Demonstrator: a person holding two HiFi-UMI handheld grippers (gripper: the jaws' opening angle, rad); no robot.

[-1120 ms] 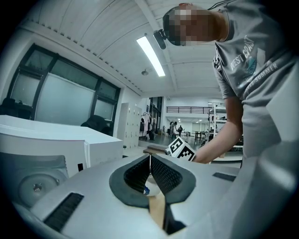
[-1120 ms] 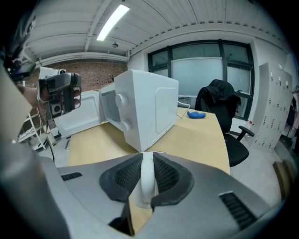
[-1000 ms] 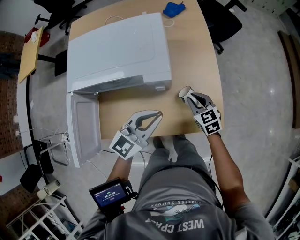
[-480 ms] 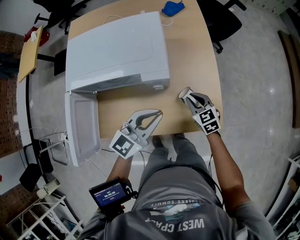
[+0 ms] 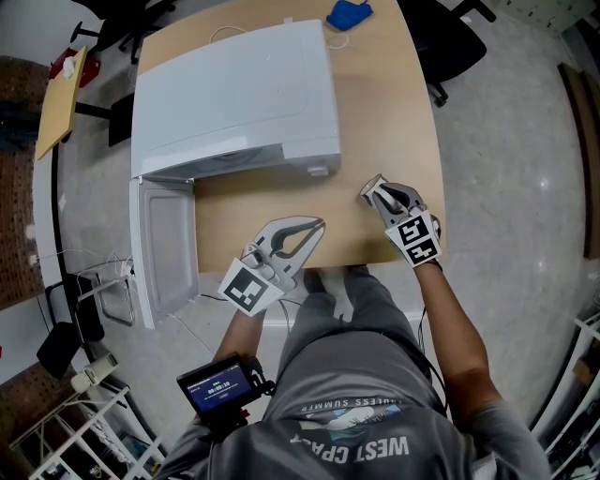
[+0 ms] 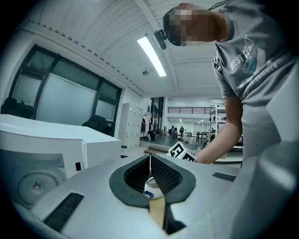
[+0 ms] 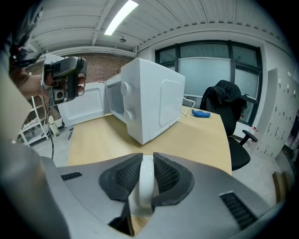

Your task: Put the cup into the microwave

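A white cup (image 5: 369, 188) is held just above the wooden table (image 5: 375, 112), at its front right. My right gripper (image 5: 380, 196) is shut on it. In the right gripper view the cup's white wall (image 7: 145, 186) stands between the two dark pads (image 7: 122, 179). The white microwave (image 5: 234, 94) sits on the left half of the table, its door (image 5: 164, 248) swung wide open past the table's left edge. My left gripper (image 5: 317, 226) hovers at the table's front edge, shut and empty. In the left gripper view its tips (image 6: 149, 158) meet.
A blue cloth (image 5: 349, 16) lies at the table's far edge, and a black office chair (image 5: 450, 37) stands behind the table's far right corner. A bare strip of table lies between the cup and the microwave's front (image 7: 122, 100). The person's legs are against the front edge.
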